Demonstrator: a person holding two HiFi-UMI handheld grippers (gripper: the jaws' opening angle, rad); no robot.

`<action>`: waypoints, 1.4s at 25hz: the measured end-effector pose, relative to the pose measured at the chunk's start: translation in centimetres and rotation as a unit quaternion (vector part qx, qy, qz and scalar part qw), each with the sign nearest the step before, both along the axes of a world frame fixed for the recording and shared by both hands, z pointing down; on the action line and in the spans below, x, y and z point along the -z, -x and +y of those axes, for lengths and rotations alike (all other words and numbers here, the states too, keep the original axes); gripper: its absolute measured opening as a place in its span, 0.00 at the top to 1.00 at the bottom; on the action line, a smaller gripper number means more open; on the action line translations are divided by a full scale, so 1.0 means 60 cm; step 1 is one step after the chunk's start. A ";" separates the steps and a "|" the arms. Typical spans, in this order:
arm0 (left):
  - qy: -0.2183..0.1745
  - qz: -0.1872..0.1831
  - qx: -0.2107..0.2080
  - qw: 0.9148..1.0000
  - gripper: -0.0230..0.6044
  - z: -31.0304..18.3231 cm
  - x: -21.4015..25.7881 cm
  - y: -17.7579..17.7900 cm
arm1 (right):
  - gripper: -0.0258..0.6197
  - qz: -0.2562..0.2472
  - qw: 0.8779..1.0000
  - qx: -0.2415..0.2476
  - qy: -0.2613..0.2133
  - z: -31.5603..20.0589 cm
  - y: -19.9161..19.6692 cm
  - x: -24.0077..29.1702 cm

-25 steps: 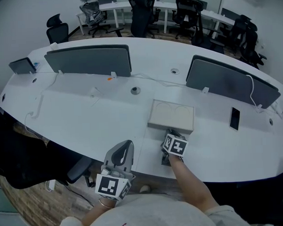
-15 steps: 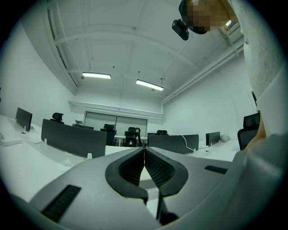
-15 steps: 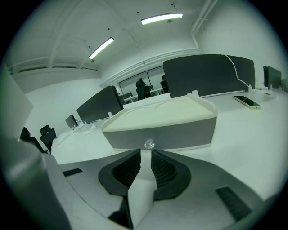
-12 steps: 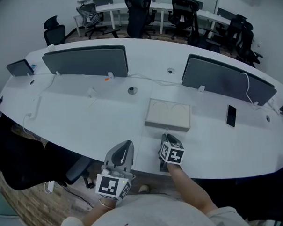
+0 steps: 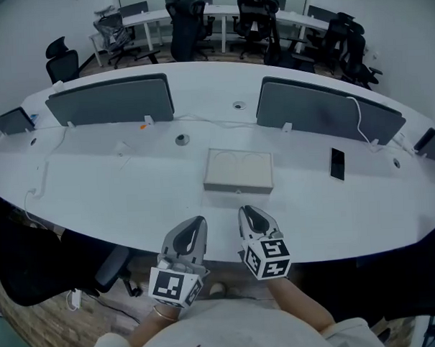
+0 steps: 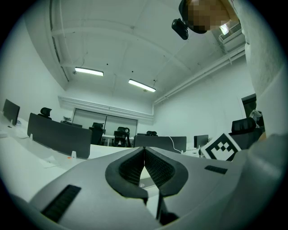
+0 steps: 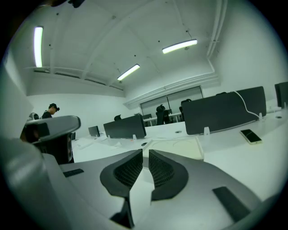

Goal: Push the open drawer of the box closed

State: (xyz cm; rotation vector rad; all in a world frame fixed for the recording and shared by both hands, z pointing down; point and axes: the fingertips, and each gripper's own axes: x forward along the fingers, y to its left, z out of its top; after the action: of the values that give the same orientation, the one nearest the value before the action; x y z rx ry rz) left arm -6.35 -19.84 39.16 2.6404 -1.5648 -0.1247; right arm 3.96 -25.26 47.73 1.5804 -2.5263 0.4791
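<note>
Nearest to the camera, the left gripper [image 5: 192, 223] is held over the table's near edge with its marker cube [image 5: 172, 287] toward the person; its fingers [image 6: 132, 170] are pressed together at the tips and nothing is clamped between them. Just to the right of those fingers, the right gripper [image 5: 251, 211] is held at about the same level, and its fingers [image 7: 164, 169] are seen closing, with a narrow gap left between the ribbed pads and only the white table [image 5: 96, 192] showing through it. A little ahead of the right fingers, apart from them and untouched, the box [image 5: 237, 171] is set flat on the table; its front face is turned toward the fingertips and looks flush, so the drawer is read as pushed in. To the right of the box, and further right of the right fingers, a dark phone [image 5: 336, 164] is laid flat. Ahead and to the left of the left fingers, a round grommet [image 5: 181, 140] is set in the tabletop. Beyond the box, two grey divider panels [image 5: 111, 102] are stood upright along the table's middle, one on each side. Furthest off, behind the panels, black office chairs [image 5: 186, 23] are grouped at other desks.
</note>
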 end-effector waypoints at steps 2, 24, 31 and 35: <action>-0.001 0.000 -0.008 1.000 0.95 0.001 0.001 -0.011 | 0.88 0.004 1.000 0.009 -0.026 0.017 -0.003 0.033; -0.015 0.003 -0.062 0.998 0.95 0.010 0.020 -0.082 | 0.93 -0.023 0.984 0.013 -0.178 0.108 -0.062 0.192; -0.019 0.003 -0.063 0.998 0.95 0.014 0.021 -0.081 | 0.93 -0.014 0.983 0.017 -0.184 0.115 -0.064 0.192; -0.025 0.000 -0.068 0.997 0.95 0.018 0.017 -0.083 | 0.93 -0.006 0.981 0.028 -0.190 0.123 -0.055 0.193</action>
State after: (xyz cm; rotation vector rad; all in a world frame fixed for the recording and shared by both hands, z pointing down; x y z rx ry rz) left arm -1.37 -18.75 38.12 2.7734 -1.3952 -0.1573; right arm 7.24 -17.91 36.17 1.6129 -2.7878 -0.0066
